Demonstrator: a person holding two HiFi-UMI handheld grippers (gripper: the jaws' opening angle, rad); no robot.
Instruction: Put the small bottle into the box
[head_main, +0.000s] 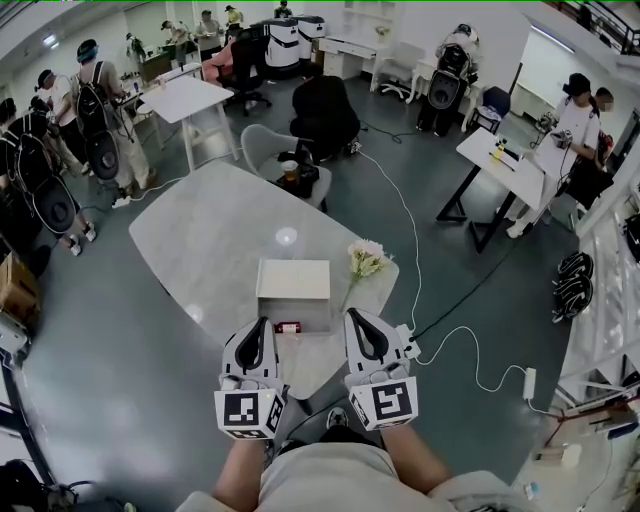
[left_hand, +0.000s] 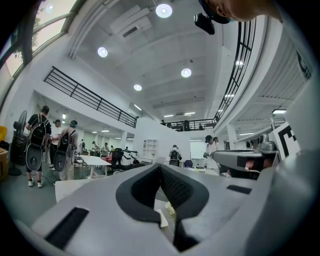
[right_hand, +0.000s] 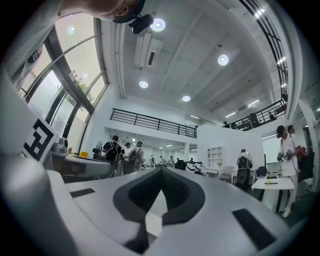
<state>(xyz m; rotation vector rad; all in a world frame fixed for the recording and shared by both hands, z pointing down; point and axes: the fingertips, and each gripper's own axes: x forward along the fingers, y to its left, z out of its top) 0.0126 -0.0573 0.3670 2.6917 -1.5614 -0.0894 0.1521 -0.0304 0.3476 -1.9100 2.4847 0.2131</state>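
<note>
In the head view a white box stands on the pale oval table, close to its near edge. The small bottle, with a red band, lies on the table just in front of the box. My left gripper is to the bottle's left and my right gripper to its right, both held level with it and apart from it. Both are shut with nothing between the jaws. The left gripper view shows its jaws meeting at the tip, and the right gripper looks the same in its own view.
A bunch of pale flowers lies on the table right of the box. A chair with a cup stands at the table's far end. A white cable and power strip lie on the floor at the right. People stand around the room.
</note>
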